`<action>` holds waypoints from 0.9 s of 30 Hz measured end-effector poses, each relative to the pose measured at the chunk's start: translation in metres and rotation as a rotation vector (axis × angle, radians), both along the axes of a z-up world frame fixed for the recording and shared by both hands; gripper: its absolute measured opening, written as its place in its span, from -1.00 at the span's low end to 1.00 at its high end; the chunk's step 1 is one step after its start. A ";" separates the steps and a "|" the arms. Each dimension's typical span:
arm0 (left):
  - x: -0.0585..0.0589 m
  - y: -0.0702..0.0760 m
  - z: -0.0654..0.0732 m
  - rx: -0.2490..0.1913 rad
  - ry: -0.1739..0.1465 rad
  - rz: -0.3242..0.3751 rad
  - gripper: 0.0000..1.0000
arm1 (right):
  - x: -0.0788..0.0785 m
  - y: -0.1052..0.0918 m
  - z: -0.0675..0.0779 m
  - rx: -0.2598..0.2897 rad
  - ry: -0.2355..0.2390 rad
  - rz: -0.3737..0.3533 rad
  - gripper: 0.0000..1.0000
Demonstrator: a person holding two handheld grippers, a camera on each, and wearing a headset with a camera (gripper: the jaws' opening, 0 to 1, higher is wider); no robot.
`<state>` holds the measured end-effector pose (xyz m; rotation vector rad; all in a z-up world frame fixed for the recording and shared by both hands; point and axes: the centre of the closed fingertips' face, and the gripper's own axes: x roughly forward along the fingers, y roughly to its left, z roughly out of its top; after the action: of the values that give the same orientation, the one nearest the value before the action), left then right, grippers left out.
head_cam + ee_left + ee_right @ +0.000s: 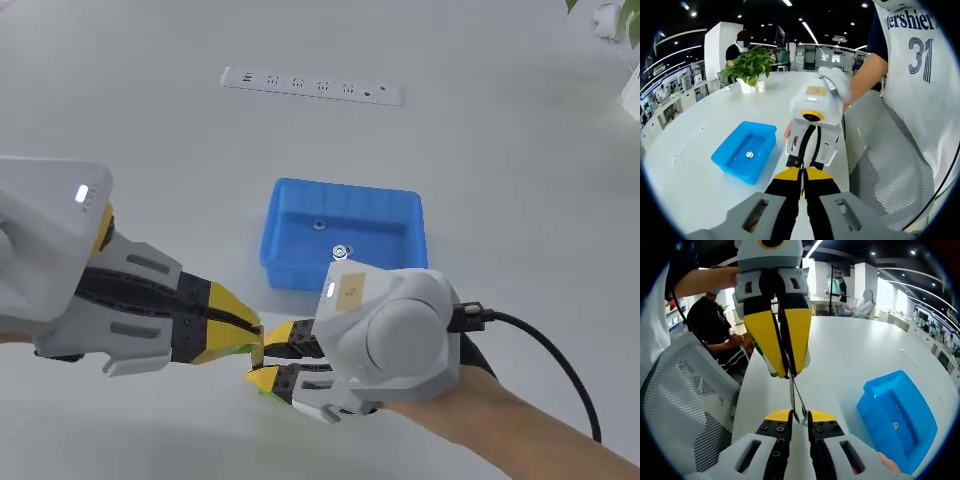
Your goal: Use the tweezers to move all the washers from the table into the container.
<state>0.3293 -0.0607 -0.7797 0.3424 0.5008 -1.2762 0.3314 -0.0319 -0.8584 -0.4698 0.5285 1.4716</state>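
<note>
White table (pixel 520 180) spans the head view. In the L gripper view a person stands at R in a white jersey (pixel 912 75) w/ navy "31" and cut-off lettering "…ershier" above it. A mesh chair (pixel 885 160) sits just beside them.

Blue container (pixel 400 225) sits mid-table, just beyond both tools. L gripper (pixel 250 335) comes in from the left, and the R gripper (pixel 262 355), held in a hand, from the lower right. Their yellow tips meet nose to nose. The R gripper's housing has a small tan label (pixel 350 292), print too small to read. Power strip (pixel 312 85) lies well past the container, markings illegible. Potted plant (pixel 751 62) at the far table end.

Tweezers (pixel 794 395) run between the two tools. L jaws are pinched on one end, R jaws closed on the other.

Two washers (pixel 341 252) lie inside the container, apart from each other.
</note>
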 end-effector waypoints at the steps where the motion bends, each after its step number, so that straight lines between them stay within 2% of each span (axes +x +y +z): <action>1: 0.000 0.000 0.000 0.000 0.001 0.001 -0.89 | 0.000 0.000 0.000 0.001 -0.003 0.000 -0.74; 13: 0.003 0.002 0.001 0.006 -0.016 0.008 -0.89 | 0.002 -0.002 0.002 0.005 -0.025 -0.007 -0.76; 22: 0.003 0.005 -0.001 0.021 -0.015 0.009 -0.89 | 0.002 0.000 -0.001 -0.005 -0.024 0.003 -0.75; 27: 0.004 0.004 0.000 0.015 -0.016 0.010 -0.89 | 0.002 -0.001 -0.001 -0.002 -0.015 0.000 -0.75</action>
<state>0.3332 -0.0568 -0.7801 0.3624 0.4978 -1.2600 0.3330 -0.0324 -0.8595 -0.4825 0.5183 1.4662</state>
